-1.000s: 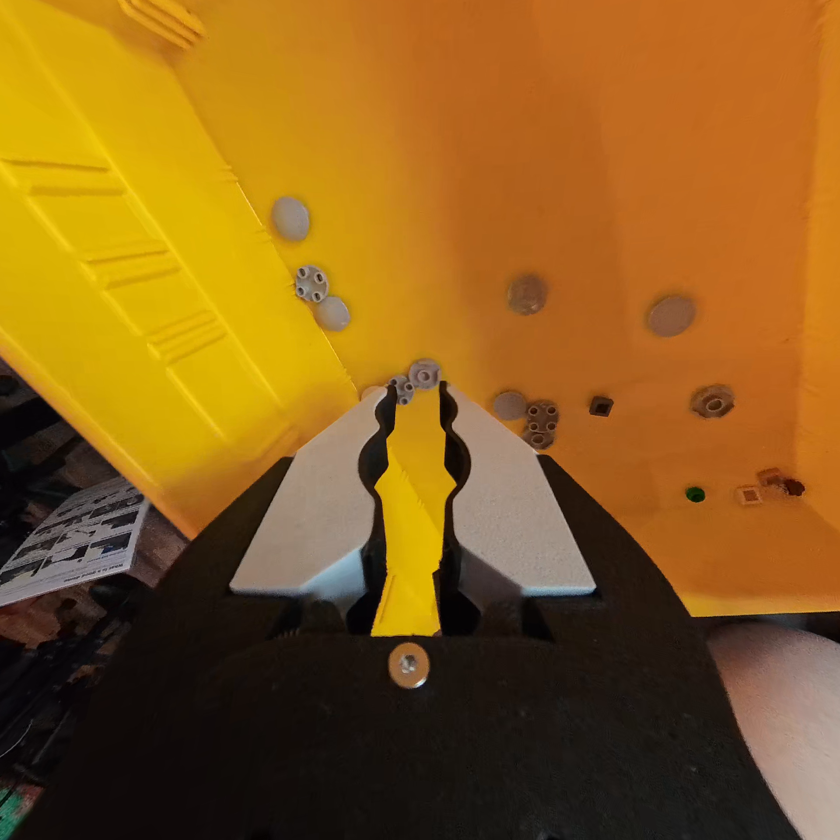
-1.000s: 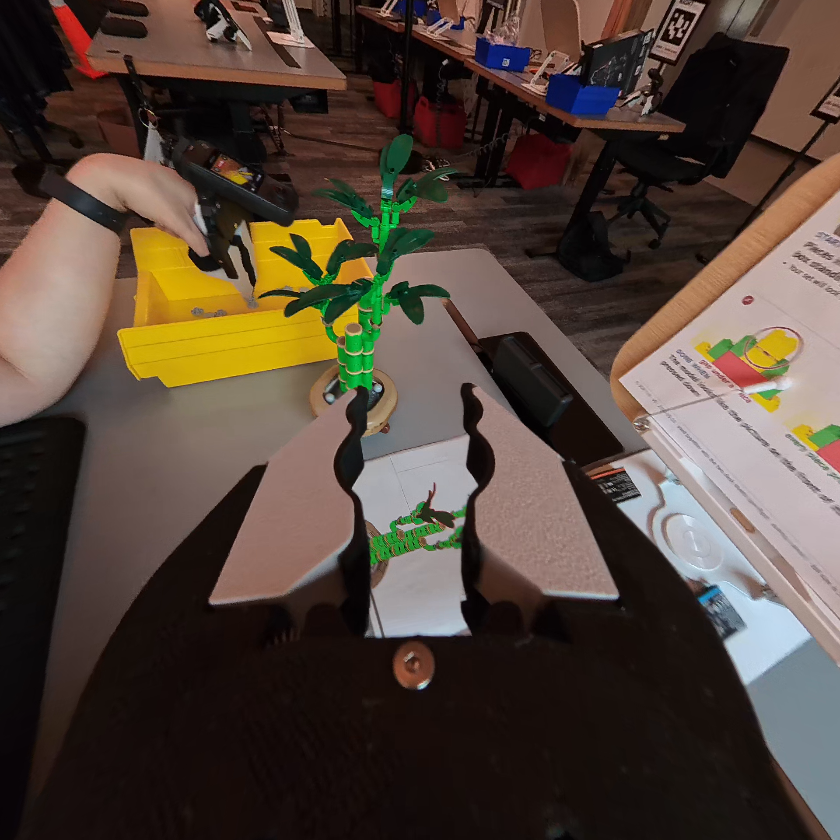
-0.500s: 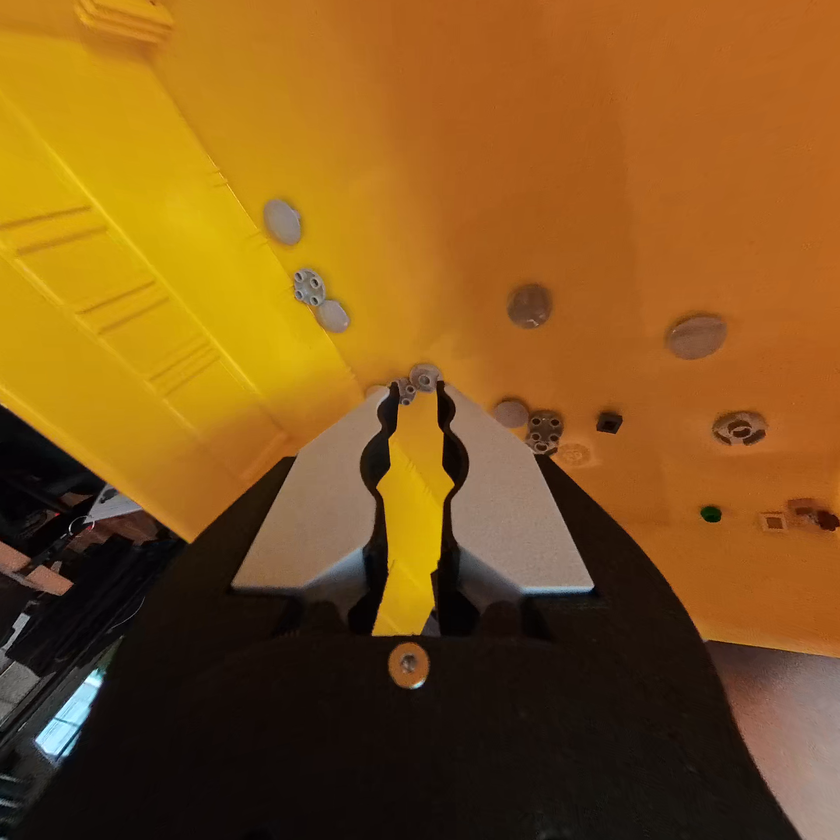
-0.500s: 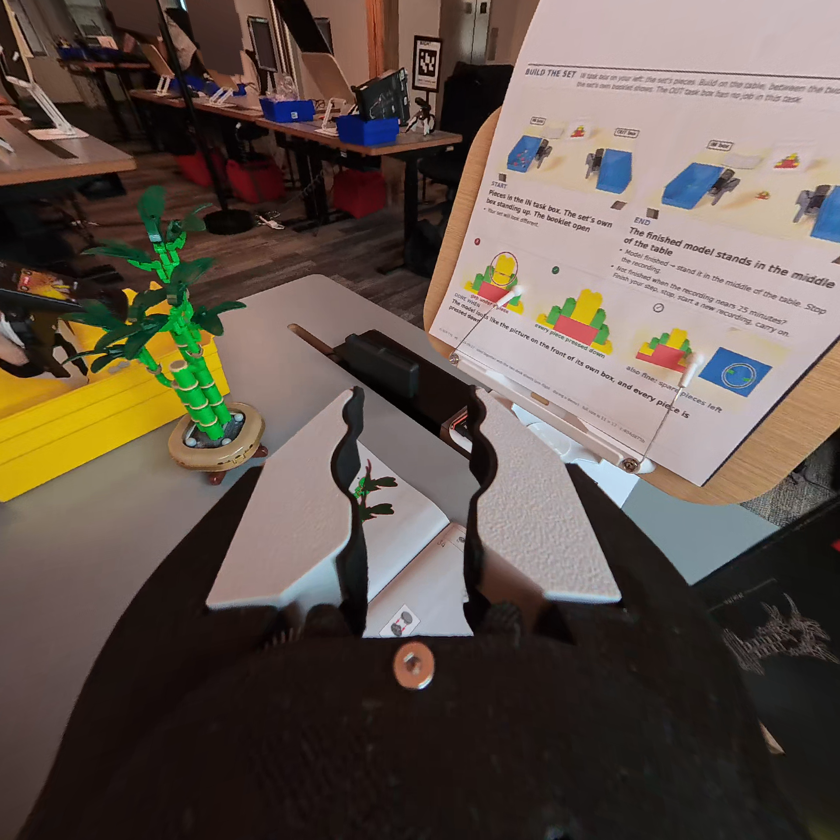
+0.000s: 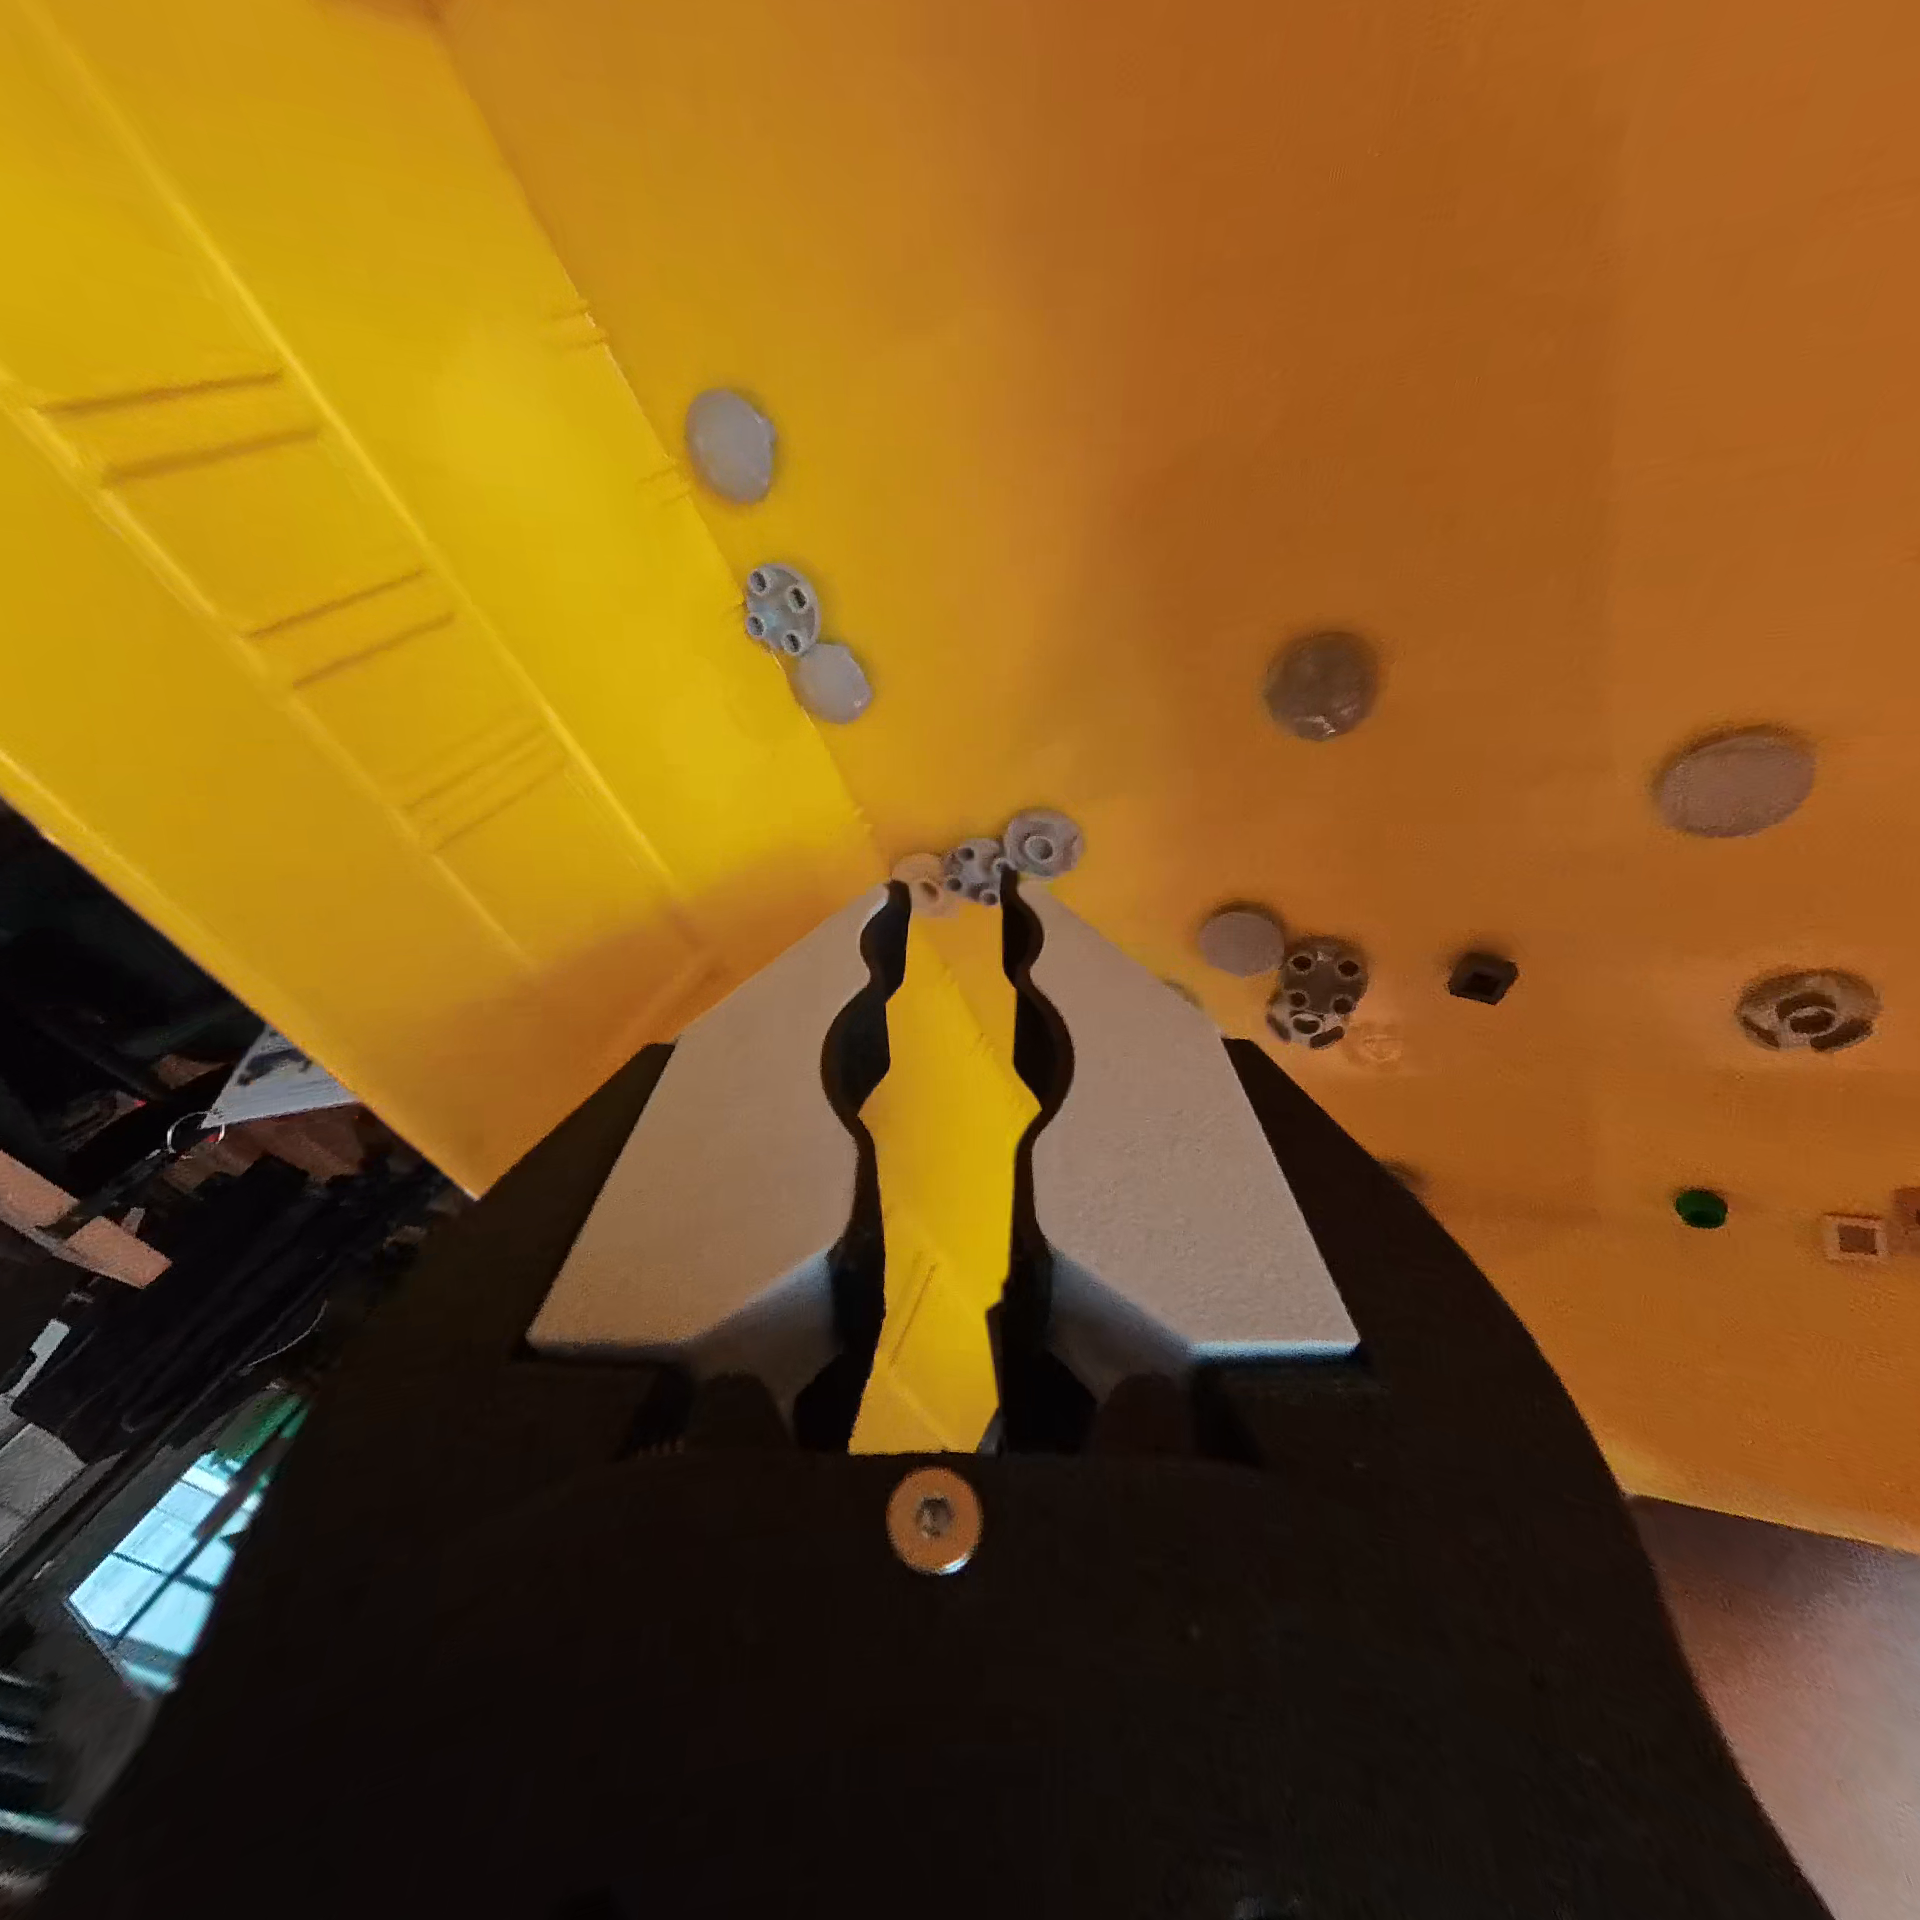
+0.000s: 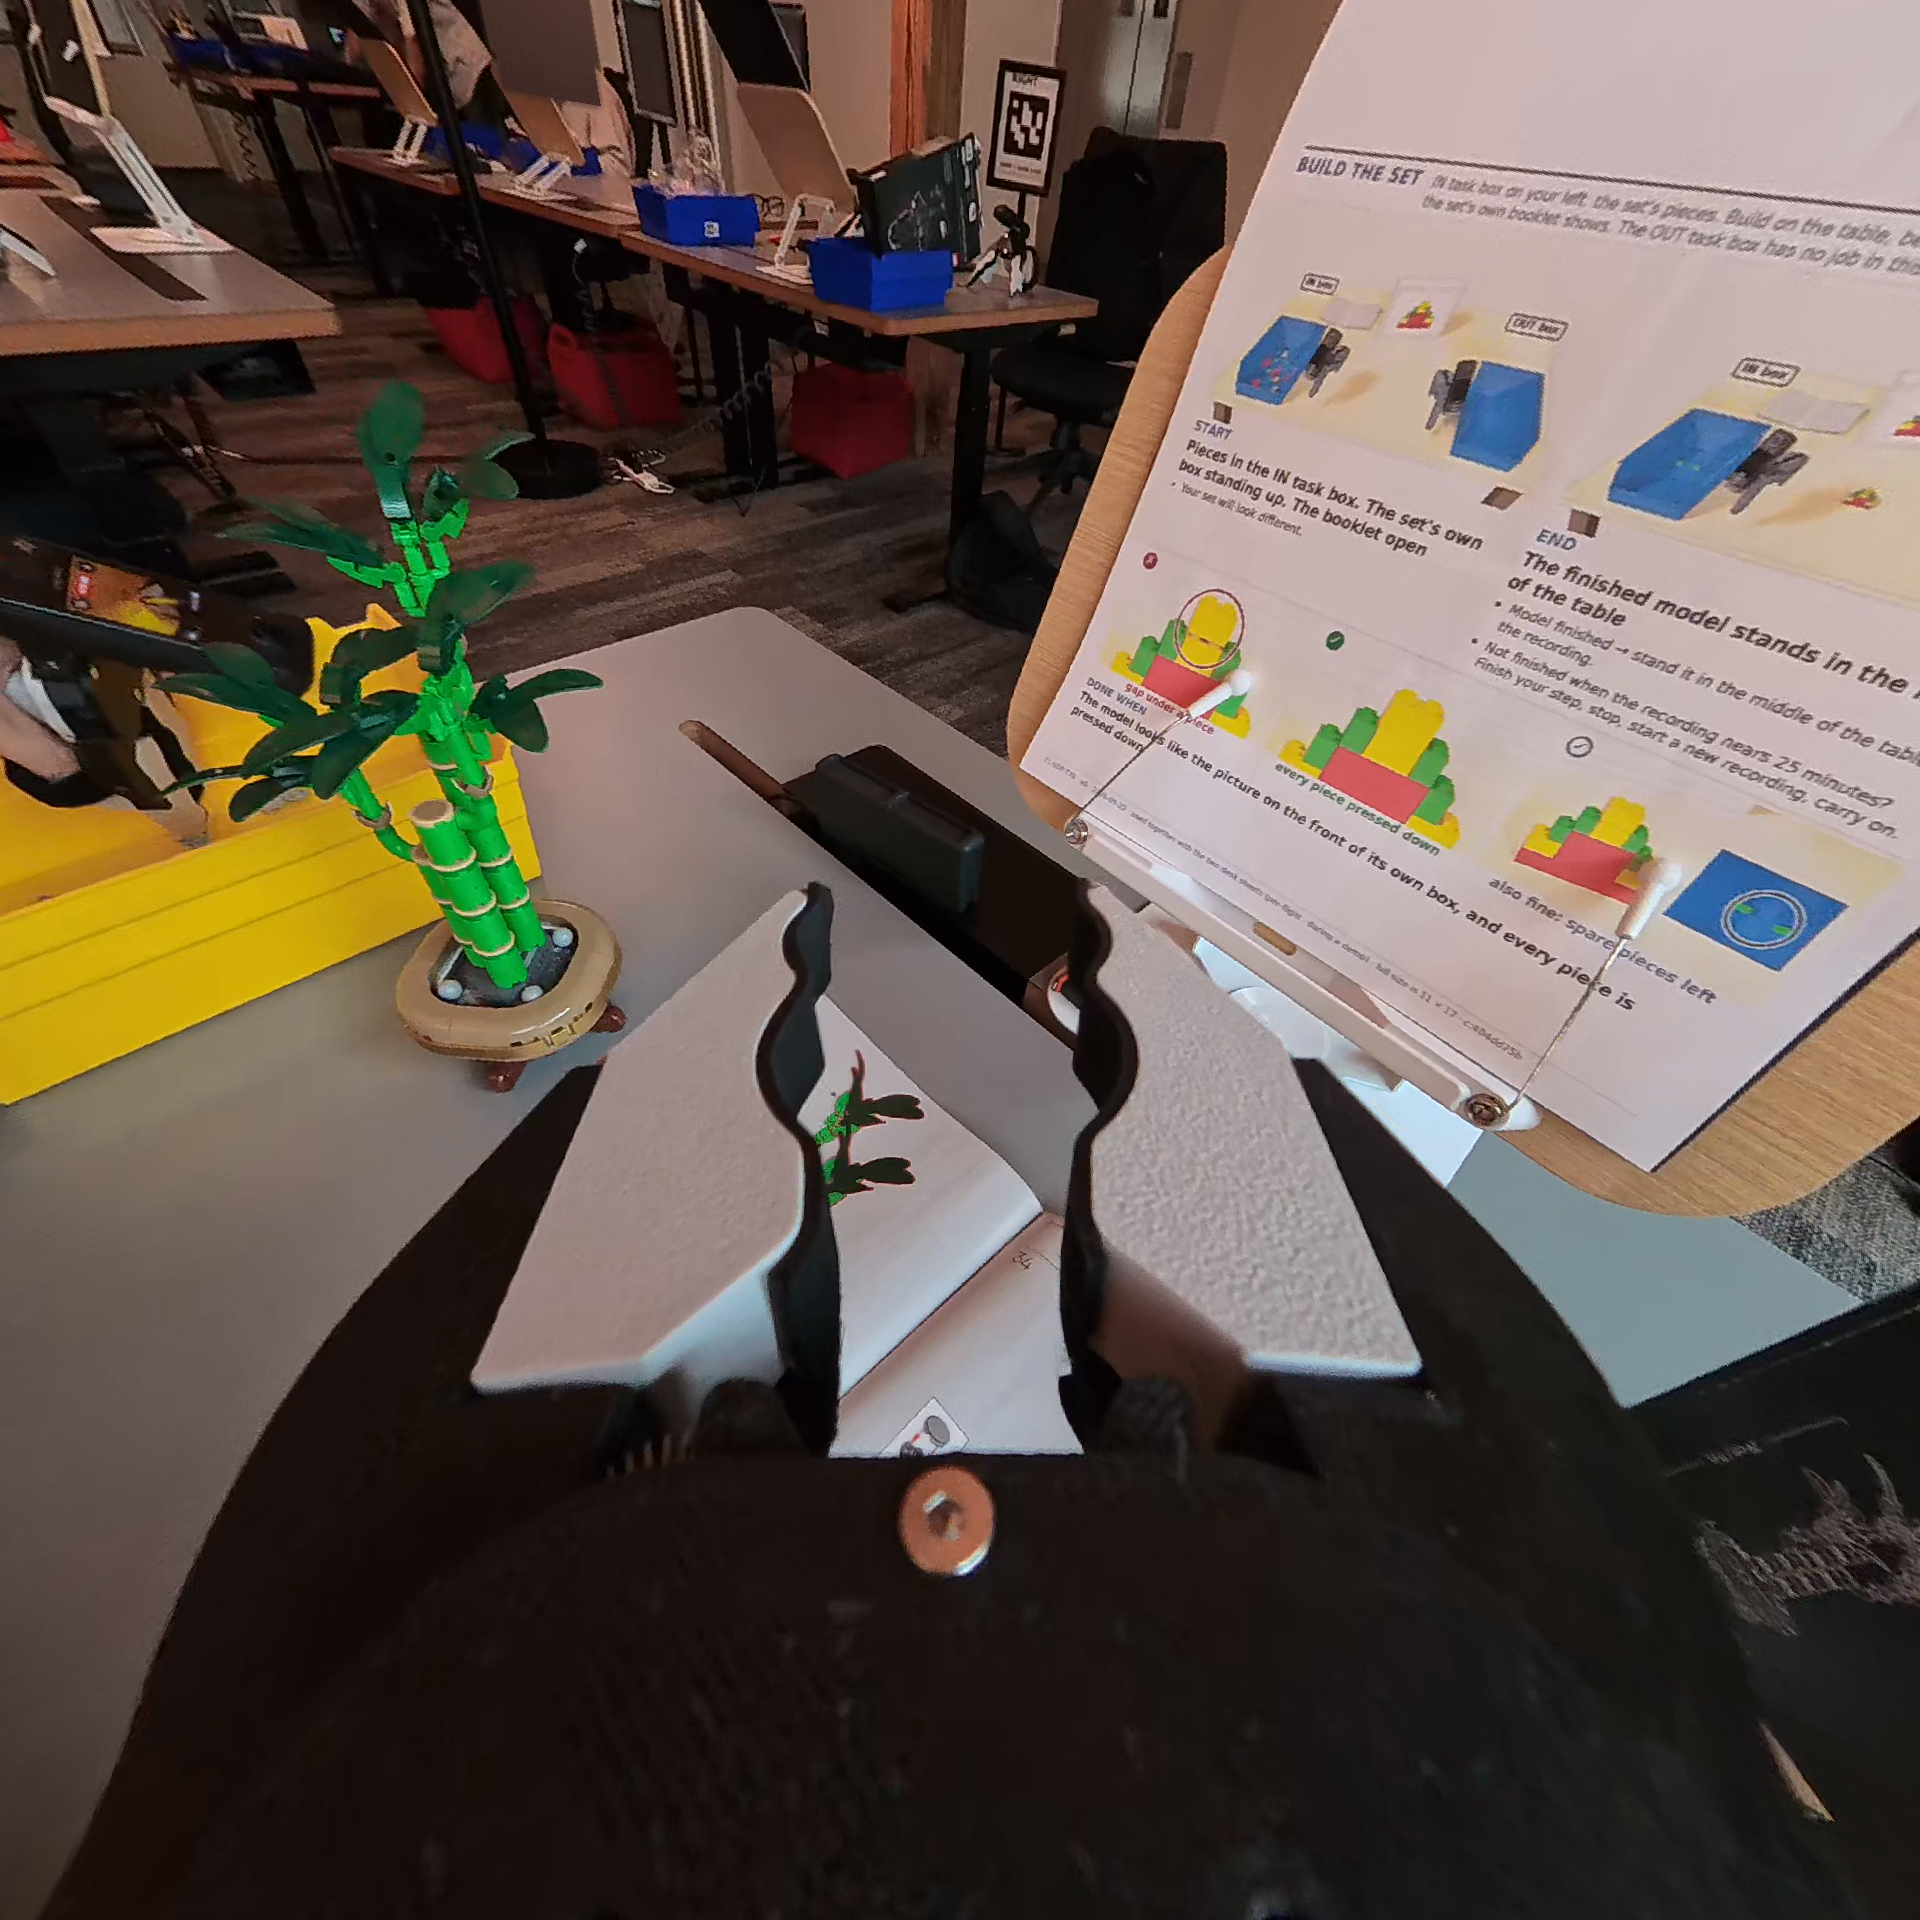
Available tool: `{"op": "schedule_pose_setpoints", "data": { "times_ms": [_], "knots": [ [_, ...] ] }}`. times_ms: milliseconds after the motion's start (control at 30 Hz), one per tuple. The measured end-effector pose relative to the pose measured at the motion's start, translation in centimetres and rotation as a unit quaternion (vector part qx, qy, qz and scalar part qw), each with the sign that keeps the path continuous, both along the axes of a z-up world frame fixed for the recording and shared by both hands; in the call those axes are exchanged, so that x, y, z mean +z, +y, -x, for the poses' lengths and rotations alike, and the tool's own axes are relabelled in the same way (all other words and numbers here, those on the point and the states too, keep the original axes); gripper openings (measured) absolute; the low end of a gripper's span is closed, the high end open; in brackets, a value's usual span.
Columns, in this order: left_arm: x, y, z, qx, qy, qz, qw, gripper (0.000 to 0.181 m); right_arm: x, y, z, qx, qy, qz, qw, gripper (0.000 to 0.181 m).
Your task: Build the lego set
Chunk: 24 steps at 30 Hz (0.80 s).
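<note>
Left gripper (image 5: 951,894): jaws narrowly parted, empty, tips at grey round pieces (image 5: 987,864) in yellow bin (image 5: 312,623). Best isolate one piece first. Right gripper (image 6: 945,904): jaws apart, empty.

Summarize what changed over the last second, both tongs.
The right tongs swung right: the bamboo plant model slid from centre to the left of their view, and the instruction sheet on its stand now fills the right. They stayed open and empty over the open booklet. The left tongs stayed in the yellow bin, narrowly open at the small grey round pieces, gripping nothing.
</note>
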<state>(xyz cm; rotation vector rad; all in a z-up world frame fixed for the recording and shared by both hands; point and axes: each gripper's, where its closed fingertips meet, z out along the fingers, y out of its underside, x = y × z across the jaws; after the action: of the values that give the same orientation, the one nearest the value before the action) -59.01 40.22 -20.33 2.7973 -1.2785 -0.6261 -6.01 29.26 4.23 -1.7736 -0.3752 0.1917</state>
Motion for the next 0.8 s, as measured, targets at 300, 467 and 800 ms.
{"op": "schedule_pose_setpoints", "data": {
  "times_ms": [300, 467, 800],
  "knots": [
    [-0.6, 0.3, 1.2, 0.02, -0.018, 0.003, 1.0, 0.016, -1.0, 0.7, 1.2, 0.014, -0.014, 0.019, 1.0, 0.045],
    [-1.2, 0.5, 0.6, 0.006, -0.044, 0.01, 0.999, 0.007, -1.8, 1.0, 2.3, 0.026, -0.034, 0.033, 0.999, 0.045],
    [0.0, 0.4, -1.0, -0.019, -0.087, -0.004, 0.996, 0.019, -3.3, 1.3, 3.4, 0.042, -0.062, 0.06, 0.995, 0.046]
  ]
}}
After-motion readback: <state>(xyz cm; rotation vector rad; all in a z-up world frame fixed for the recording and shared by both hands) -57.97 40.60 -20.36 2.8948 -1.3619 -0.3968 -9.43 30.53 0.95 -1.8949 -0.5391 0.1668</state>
